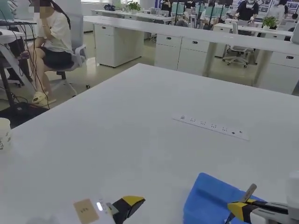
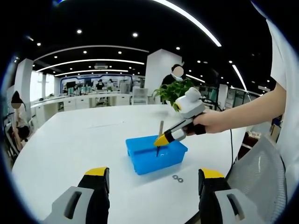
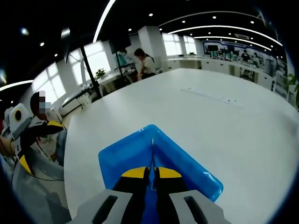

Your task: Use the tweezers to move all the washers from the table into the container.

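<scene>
**Desk** (image 1: 117, 140): white and broad. The items below are carried on it.

**Container** (image 2: 145, 163): a blue, open-topped rectangular tray. In the head view it is seen at the near edge of the desk.

**Washers** (image 2: 177, 178): two small rings are seen in the left gripper view. They lie side by side on the bare desk, just beside the container's near corner and outside it. Whether any washers lie inside the container cannot be told.

**Tweezers** (image 3: 152, 154): a slim metal pair, clamped between the jaws of the right hand-held gripper (image 3: 152, 173). The jaws are drawn narrow around the tweezers. The tweezers are tilted, with the tips pointed down over the container's open top. Whether a washer is pinched in the tips cannot be told.

**Right hand-held gripper, side aspect:** in the left gripper view it is seen above the container, gripped by a hand (image 2: 210, 122). Its yellow tips are angled downward.

**Left hand-held gripper** (image 2: 154, 172): its jaws are spread wide and nothing is held between them. It is aimed at the container and the two washers from a position apart. In the head view its yellow tip is seen to the left of the container.

**Power strip** (image 1: 210, 126): white, laid flat on the desk beyond the container and well apart from it.

**Paper cup** (image 1: 3, 133): stood at the far left edge of the desk and partly cut off by the frame.

**Tan label** (image 1: 85, 210): a small card laid flat near the left hand-held gripper.
</scene>
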A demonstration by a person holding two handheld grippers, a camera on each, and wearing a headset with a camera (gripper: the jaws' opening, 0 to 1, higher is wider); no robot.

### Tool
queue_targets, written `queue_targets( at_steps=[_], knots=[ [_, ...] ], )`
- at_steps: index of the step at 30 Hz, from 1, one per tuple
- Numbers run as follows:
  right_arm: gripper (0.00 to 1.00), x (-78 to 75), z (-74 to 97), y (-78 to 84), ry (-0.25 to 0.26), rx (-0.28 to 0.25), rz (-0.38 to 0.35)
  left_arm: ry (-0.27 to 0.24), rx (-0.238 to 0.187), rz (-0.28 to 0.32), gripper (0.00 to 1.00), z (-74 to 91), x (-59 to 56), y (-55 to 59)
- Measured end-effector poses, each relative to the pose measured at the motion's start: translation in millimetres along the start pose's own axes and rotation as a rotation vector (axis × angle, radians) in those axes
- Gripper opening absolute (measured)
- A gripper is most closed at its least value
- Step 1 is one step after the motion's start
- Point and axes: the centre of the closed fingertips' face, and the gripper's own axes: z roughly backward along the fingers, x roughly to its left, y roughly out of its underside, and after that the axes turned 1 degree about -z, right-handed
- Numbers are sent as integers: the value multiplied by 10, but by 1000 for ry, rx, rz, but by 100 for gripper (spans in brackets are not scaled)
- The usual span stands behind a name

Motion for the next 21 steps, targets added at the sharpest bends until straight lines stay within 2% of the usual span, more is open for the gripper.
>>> queue_targets(
  at_steps=[11, 21],
  knots=[
    [4, 78, 96, -114, -26, -59, -25, -5, 3, 1, 79, -1, 12, 5],
    [4, 232, 305, -278, -39, -139, -41, -3, 3, -1, 79, -5, 7, 5]
  ],
)
